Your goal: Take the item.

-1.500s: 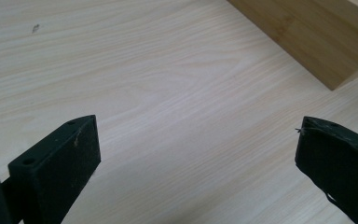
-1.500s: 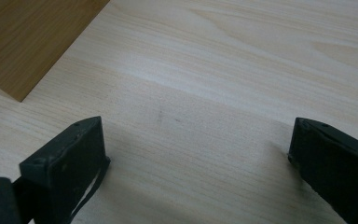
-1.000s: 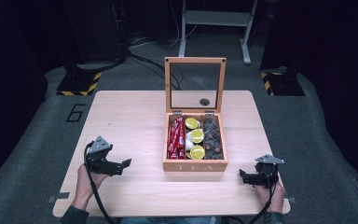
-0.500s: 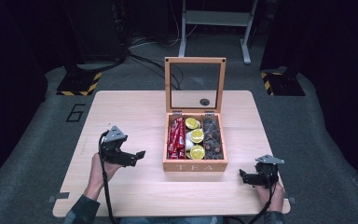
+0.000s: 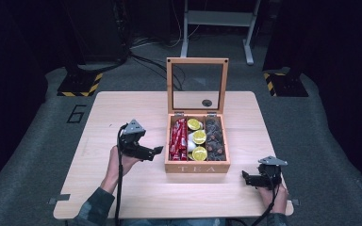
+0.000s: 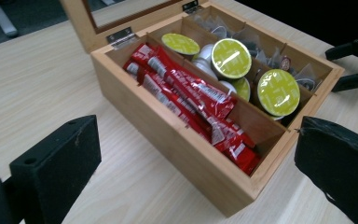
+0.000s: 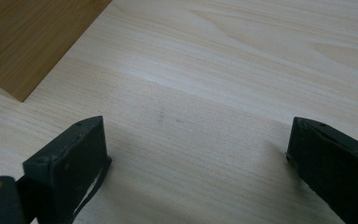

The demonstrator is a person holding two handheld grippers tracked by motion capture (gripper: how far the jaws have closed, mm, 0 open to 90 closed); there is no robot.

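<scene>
Left claw: jaws spread wide, holding nothing, touching nothing. It is held above the table just beside the left wall of the tea box, tips pointing toward that wall. In the left gripper view both black jaws stand far apart, framing the box's near corner without contact.

Right claw: jaws also wide apart and empty. It sits low at the table's front right corner, well apart from the box. In the right gripper view its jaws appear to rest on the bare wood, though contact cannot be confirmed.

Tea box: wooden, marked TEA on the front, standing near the table's centre. Lid open and upright, with a clear pane. Three compartments:
- left: red packets, stacked lengthwise;
- middle: round capsules with green tops;
- right: clear-wrapped dark bags.

One hand grips the left claw from below.
</scene>
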